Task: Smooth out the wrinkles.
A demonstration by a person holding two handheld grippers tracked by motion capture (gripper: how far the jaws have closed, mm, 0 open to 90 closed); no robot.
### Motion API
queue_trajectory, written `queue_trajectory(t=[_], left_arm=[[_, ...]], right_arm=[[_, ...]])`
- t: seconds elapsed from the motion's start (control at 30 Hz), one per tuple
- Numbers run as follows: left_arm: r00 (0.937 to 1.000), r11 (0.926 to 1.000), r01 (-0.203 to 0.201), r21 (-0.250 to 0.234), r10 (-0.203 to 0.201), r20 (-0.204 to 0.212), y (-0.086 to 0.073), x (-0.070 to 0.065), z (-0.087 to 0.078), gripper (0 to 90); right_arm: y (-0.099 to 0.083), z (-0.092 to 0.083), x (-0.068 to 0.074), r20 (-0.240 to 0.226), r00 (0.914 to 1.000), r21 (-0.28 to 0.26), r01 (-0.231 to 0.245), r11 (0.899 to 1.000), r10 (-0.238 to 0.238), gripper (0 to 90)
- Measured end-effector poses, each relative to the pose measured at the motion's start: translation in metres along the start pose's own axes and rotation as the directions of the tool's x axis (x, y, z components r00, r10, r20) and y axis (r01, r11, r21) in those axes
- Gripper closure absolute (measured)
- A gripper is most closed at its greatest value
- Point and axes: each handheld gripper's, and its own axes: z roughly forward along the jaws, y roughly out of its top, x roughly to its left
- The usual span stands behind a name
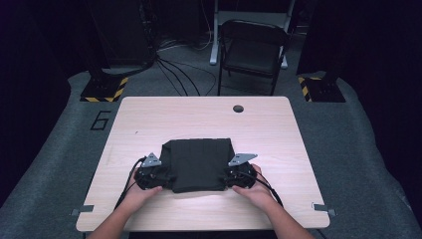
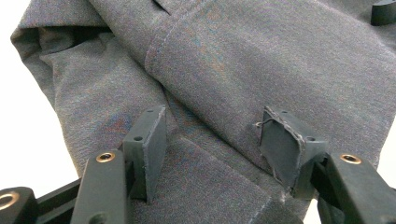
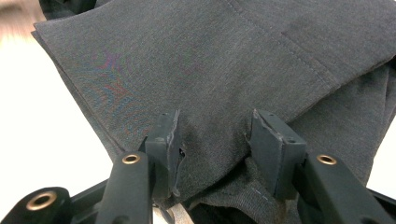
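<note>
Left hand-held gripper [image 2: 212, 140]: jaws spread wide, straddling the near left edge of the folded dark garment [image 1: 197, 164]; cloth lies between the pads, but the pads do not press on it. Right hand-held gripper [image 3: 215, 140]: jaws narrower, a bunched fold of the near right edge sits between them; whether the pads truly pinch it, cannot tell.

Both come in low at opposite near corners, probably to lift or fold the near edge away from the person in one even move.

Garment lies flat, roughly central on the table [image 1: 149, 114], nearer the person's side. Far half of the table is bare apart from a cable hole [image 1: 238, 108]; margins left and right are free for a fold forward. A chair [image 1: 251, 50] stands well beyond the far edge.
</note>
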Motion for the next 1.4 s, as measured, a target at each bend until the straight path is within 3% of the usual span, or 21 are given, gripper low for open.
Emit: queue_trajectory(t=[0.2, 0.47, 0.7, 0.77, 1.0, 1.4], left_arm=[[0.9998, 0.9998, 0.012, -0.015, -0.012, 0.013, -0.003, 0.001, 0.001, 40.9], [0.9999, 0.9997, 0.005, -0.022, -0.005, 0.009, -0.004, 0.001, 0.001, 41.0], [0.9995, 0.9993, 0.030, -0.022, -0.030, 0.006, 0.001, -0.001, -0.005, 40.9], [0.9997, 0.9994, 0.025, -0.025, -0.024, 0.007, 0.003, -0.001, -0.009, 40.7], [0.9981, 0.9958, 0.062, -0.068, -0.062, 0.002, 0.006, 0.001, -0.023, 40.6], [0.9960, 0.9922, 0.074, -0.100, -0.079, -0.041, 0.002, 0.005, -0.053, 40.6]], right_arm=[[-0.004, 0.000, -0.006, -0.037, 0.9983, 0.000, -0.046, 0.999, 0.046, 51.6], [-0.004, 0.000, -0.005, -0.031, 0.9988, 0.008, -0.037, 0.999, 0.037, 51.6], [0.001, -0.005, -0.002, -0.020, 0.9991, -0.013, -0.039, 0.999, 0.039, 48.9], [0.002, -0.008, -0.002, -0.020, 0.9991, -0.016, -0.038, 0.999, 0.037, 48.3], [0.006, -0.021, -0.001, -0.017, 0.9988, -0.059, -0.046, 0.997, 0.045, 47.3], [-0.002, -0.053, -0.006, 0.049, 0.9964, -0.103, -0.064, 0.993, 0.069, 46.2]])
